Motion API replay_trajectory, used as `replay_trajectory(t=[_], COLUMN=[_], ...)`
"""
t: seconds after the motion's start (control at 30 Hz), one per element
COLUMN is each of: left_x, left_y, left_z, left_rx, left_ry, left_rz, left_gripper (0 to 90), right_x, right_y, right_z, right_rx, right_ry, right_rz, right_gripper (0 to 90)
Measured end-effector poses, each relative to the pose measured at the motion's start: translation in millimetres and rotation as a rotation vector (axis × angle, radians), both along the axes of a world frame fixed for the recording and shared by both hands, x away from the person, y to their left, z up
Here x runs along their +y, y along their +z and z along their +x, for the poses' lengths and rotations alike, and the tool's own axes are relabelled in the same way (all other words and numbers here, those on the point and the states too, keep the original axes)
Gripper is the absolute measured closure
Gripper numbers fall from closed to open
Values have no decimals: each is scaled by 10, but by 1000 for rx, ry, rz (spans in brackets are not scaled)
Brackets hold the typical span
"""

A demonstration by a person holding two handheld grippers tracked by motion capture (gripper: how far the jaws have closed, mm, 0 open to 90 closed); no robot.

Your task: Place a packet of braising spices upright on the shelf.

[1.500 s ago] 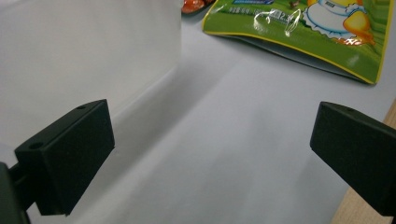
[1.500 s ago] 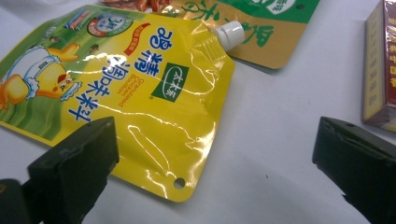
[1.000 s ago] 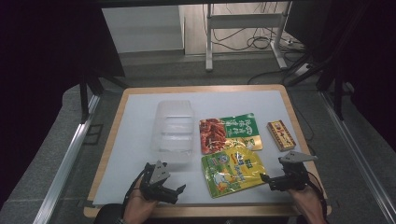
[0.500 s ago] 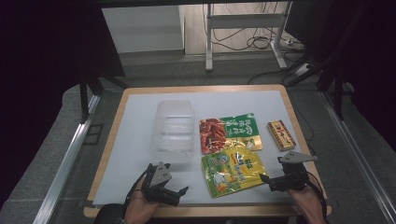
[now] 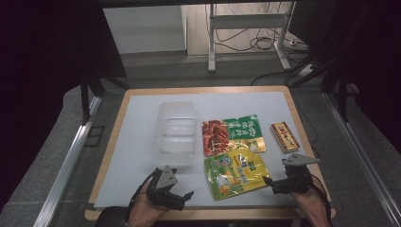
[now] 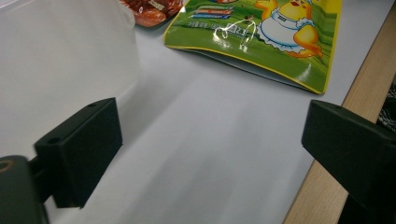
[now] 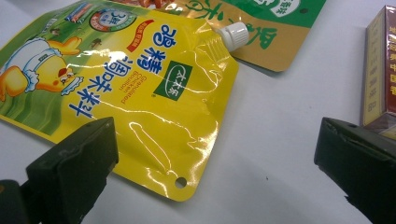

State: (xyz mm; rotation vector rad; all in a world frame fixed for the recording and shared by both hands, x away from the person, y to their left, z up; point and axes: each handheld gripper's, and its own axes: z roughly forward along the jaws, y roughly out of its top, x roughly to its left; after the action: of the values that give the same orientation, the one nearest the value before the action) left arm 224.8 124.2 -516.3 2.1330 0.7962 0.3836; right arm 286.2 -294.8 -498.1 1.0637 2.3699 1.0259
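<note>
High view puts the left claw point(image 5: 185, 195) at the lower left of the frame and the right claw point(image 5: 268, 181) at the lower right, both low over the near edge of the worktop point(image 5: 137, 142). Each stands wide open with nothing between its jaws; the left one's jaws have just been closing a little, on nothing. Between the two claws lies the yellow spouted pouch point(image 5: 236, 174), flat on the white sheet, its right edge just beside the right claw and well apart from the left one. Right gripper view shows that pouch point(image 7: 116, 79) in the upper left of the frame, its lower corner between the black jaws but untouched. Beyond it, toward mid-frame in the high view, lie a red and green packet point(image 5: 231, 135), a clear plastic box point(image 5: 176, 132) and a small brown carton point(image 5: 284, 136). Grey floor, dark surroundings and trailing cables fill the upper part of the frame.
</note>
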Motion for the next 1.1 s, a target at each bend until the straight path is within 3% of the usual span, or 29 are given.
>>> replay_trajectory(t=[0.57, 1.1], left_x=[-202, -449], left_y=[17, -29], left_z=[-3, 112], left_rx=[-14, -28], left_ry=[-95, -109], left_rz=[-7, -5], left_gripper=[326, 622], right_x=[17, 27], right_y=[9, 11], right_z=[-9, 1], right_rx=[14, 23], right_ry=[-9, 2], right_rz=[-14, -7], right_gripper=[0, 0])
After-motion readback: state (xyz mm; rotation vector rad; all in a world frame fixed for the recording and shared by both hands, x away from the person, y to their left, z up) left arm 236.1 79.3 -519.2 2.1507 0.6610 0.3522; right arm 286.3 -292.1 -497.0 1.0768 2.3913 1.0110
